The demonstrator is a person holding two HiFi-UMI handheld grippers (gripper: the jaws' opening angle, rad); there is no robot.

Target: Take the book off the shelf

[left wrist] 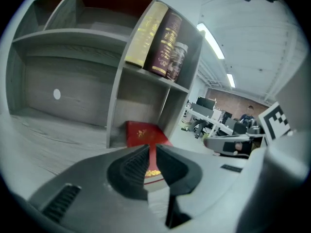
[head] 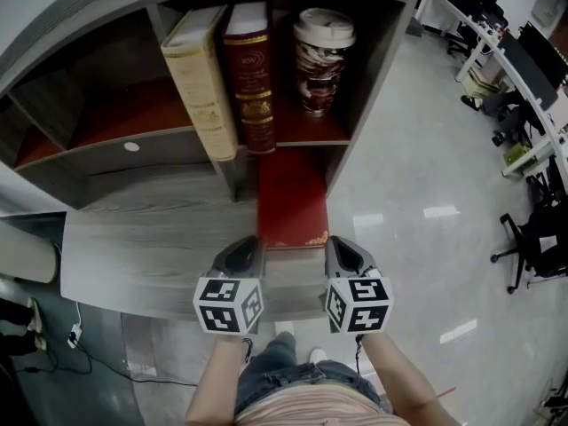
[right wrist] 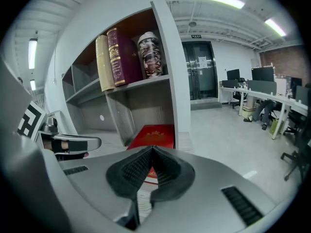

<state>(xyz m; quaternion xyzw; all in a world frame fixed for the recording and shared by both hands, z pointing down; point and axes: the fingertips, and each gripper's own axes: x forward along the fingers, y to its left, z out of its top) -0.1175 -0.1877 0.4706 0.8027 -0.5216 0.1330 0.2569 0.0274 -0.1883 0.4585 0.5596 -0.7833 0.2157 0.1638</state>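
A red book point(head: 292, 199) with gold decoration lies flat on the grey wooden surface point(head: 142, 238), its far end inside the lower shelf compartment. Both grippers hover just short of its near edge. My left gripper point(head: 249, 245) is shut and holds nothing; my right gripper point(head: 336, 243) is likewise shut and holds nothing. In the left gripper view the red book point(left wrist: 141, 132) lies beyond the shut left gripper point(left wrist: 151, 149). The right gripper view shows the red book point(right wrist: 155, 134) straight ahead of the shut right gripper point(right wrist: 152, 148). A cream book point(head: 202, 78) and a dark red book point(head: 250, 74) stand upright on the shelf above.
A patterned lidded cup point(head: 321, 59) stands to the right of the upright books. A vertical shelf divider point(head: 229, 180) stands just left of the flat book, the shelf's side panel point(head: 355, 140) on its right. Office desks and chairs point(head: 519, 87) stand at the right across the floor.
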